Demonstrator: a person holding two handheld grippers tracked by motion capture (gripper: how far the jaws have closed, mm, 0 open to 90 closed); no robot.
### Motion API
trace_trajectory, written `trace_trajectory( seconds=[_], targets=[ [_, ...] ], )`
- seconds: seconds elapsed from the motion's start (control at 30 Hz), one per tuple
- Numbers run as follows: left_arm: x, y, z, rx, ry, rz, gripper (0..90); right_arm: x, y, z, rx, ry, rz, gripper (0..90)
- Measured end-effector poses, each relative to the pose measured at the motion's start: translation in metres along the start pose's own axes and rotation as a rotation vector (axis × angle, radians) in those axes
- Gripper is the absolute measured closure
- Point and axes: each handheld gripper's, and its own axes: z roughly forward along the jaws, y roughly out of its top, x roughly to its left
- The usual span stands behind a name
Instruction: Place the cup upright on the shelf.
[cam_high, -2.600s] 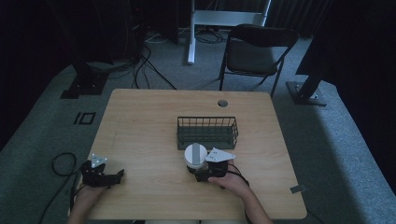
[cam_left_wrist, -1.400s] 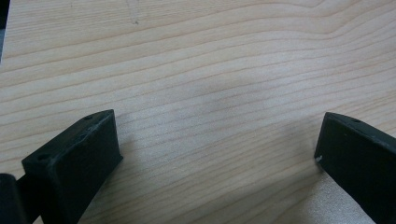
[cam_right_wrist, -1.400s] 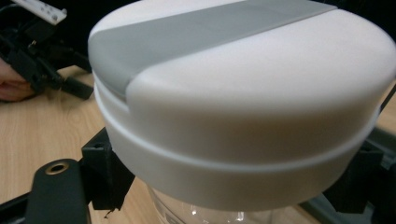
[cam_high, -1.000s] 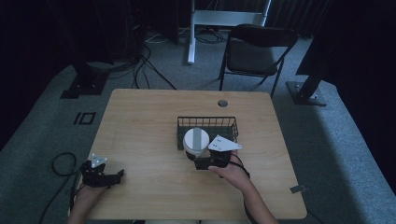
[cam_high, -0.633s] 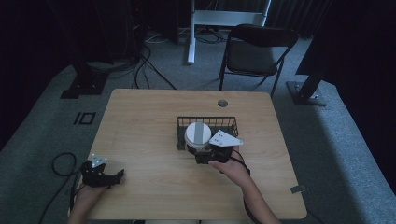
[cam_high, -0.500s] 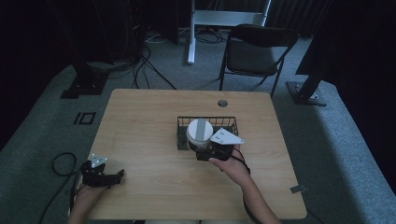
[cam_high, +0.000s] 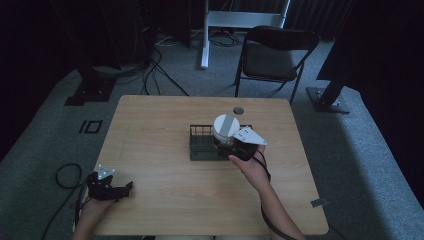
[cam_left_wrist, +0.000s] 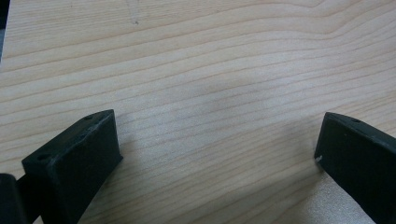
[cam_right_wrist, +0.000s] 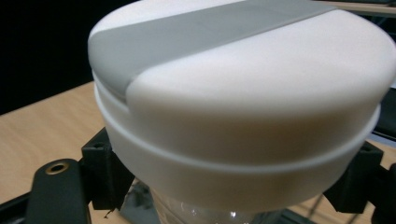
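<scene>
A clear jar with a white lid (cam_high: 226, 126) crossed by a grey stripe is held in my right gripper (cam_high: 231, 146), which is shut on its body just under the lid (cam_right_wrist: 243, 93). The jar hangs upright above the right part of a dark wire basket (cam_high: 200, 148) in the middle of the wooden table (cam_high: 160, 120). My left gripper (cam_high: 122, 189) rests at the table's front left edge, open, its black fingers (cam_left_wrist: 74, 158) wide apart over bare wood with nothing between them.
A small round hole cover (cam_high: 238, 110) sits in the table behind the basket. Beyond the far edge stands a dark folding chair (cam_high: 272, 55). Cables (cam_high: 65, 172) lie on the grey floor at the left.
My right gripper has carried the jar away from the person, from the table in front of the basket to above the basket's right part. The left gripper has stayed still.
</scene>
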Motion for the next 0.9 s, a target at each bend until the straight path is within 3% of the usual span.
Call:
trace_trajectory(
  seconds=[0.37,0.57,0.9],
  targets=[
    [0.0,0.0,0.0,0.0,0.0,-0.001,0.1,-0.024,0.002,0.007,0.008,-0.156,0.073,18.2],
    [0.0,0.0,0.0,0.0,0.0,0.0,0.1,-0.029,-0.003,0.012,0.05,-0.247,0.084,18.2],
    [0.0,0.0,0.0,0.0,0.0,0.0,0.1,-0.029,-0.017,0.026,0.123,-0.3,0.091,18.2]
  ],
)
